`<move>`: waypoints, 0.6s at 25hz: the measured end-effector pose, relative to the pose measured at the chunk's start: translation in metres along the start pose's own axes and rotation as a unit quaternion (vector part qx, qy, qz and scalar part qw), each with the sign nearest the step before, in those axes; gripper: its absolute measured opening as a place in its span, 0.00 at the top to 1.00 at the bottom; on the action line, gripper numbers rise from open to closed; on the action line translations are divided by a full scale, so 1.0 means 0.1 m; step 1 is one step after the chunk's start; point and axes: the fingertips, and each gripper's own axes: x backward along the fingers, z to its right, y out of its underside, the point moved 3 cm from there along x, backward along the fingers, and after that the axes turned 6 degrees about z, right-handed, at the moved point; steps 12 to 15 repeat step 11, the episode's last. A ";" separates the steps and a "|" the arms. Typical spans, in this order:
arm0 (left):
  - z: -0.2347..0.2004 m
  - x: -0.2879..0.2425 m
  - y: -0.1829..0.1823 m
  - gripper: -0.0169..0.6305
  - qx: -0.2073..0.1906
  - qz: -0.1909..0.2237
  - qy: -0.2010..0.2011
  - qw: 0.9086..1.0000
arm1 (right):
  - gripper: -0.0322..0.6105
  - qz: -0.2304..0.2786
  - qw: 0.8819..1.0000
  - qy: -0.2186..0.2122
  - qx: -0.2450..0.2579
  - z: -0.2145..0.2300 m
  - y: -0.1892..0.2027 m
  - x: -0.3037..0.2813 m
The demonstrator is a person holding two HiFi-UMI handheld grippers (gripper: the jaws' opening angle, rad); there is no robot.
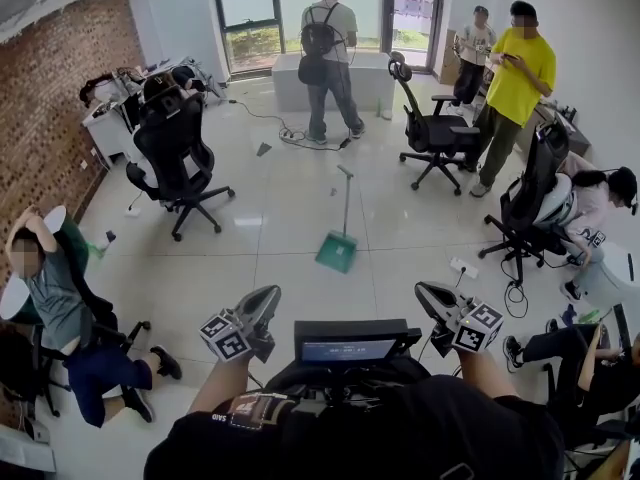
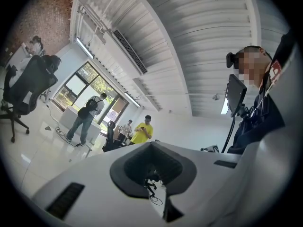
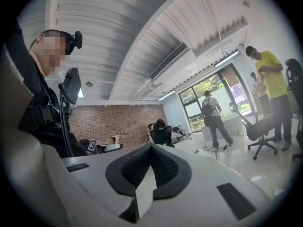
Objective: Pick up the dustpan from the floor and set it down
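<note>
White floor tiles (image 1: pixel 290 218) run the length of an office, with people and wheeled chairs round the edges. In the head view the green dustpan (image 1: pixel 337 252) stands in the open middle. Its pan is flat on the tiles and its long handle (image 1: pixel 346 203) is upright, well ahead of both claws and touched by neither. That fits two stages: a dustpan waiting to be fetched, or one put down again with me backed away. I can't tell which. Either way, I judge the handle is the part to respect. It is thin and tall over a light pan, so any contact should be square and slow. I'd also keep clear of the power strip (image 1: pixel 462 266) and its cable on the right. The left claw (image 1: pixel 266 296) and right claw (image 1: pixel 424 292) sit low at the near edge, pointing forward.

Left gripper view: the pads (image 2: pixel 137 164) are drawn together with nothing between them, and beyond them are only ceiling and distant people.

Right gripper view: the pads meet likewise, closed on nothing, with the brick wall (image 3: pixel 118 122) behind. I can't pick out the dustpan for certain in this view.
</note>
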 end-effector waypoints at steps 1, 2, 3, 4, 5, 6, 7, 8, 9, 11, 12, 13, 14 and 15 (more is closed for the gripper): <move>0.01 -0.03 0.01 0.96 -0.001 0.000 0.000 1.000 | 0.94 -0.001 1.000 -0.002 0.001 0.02 -0.01 0.01; 0.01 -0.06 0.01 0.96 -0.001 0.000 0.000 1.000 | 0.94 -0.001 1.000 -0.003 0.001 0.05 -0.03 0.01; 0.02 -0.10 0.00 0.96 -0.001 0.000 0.000 1.000 | 0.94 -0.001 1.000 -0.004 0.001 0.08 -0.06 0.01; 0.03 -0.13 -0.02 0.96 -0.001 0.000 0.000 1.000 | 0.94 -0.001 1.000 -0.005 0.001 0.09 -0.09 0.01; 0.04 -0.15 -0.05 0.96 -0.001 0.000 0.000 1.000 | 0.94 0.000 1.000 -0.005 0.000 0.10 -0.13 0.00; 0.04 -0.16 -0.08 0.96 0.000 0.000 0.000 1.000 | 0.94 0.000 1.000 -0.005 0.000 0.09 -0.16 -0.02; 0.04 -0.15 -0.10 0.96 0.000 0.000 0.000 1.000 | 0.94 0.001 1.000 -0.006 0.000 0.07 -0.17 -0.03; 0.04 -0.12 -0.11 0.96 0.000 0.000 0.000 1.000 | 0.94 0.001 1.000 -0.007 0.001 0.04 -0.16 -0.04; 0.04 -0.09 -0.11 0.96 -0.001 -0.001 0.000 1.000 | 0.94 0.001 1.000 -0.008 0.001 0.01 -0.15 -0.05; 0.03 -0.03 -0.10 0.96 -0.001 -0.001 0.001 1.000 | 0.94 -0.002 1.000 -0.009 0.004 -0.05 -0.11 -0.06; 0.03 -0.03 -0.10 0.96 -0.001 -0.001 0.001 1.000 | 0.94 -0.002 1.000 -0.009 0.004 -0.05 -0.11 -0.06; 0.03 -0.03 -0.10 0.96 -0.001 -0.001 0.001 1.000 | 0.94 -0.002 1.000 -0.009 0.004 -0.05 -0.11 -0.06; 0.03 -0.03 -0.10 0.96 -0.001 -0.001 0.001 1.000 | 0.94 -0.002 1.000 -0.009 0.004 -0.05 -0.11 -0.06; 0.03 -0.03 -0.10 0.96 -0.001 -0.001 0.001 1.000 | 0.94 -0.002 1.000 -0.009 0.004 -0.05 -0.11 -0.06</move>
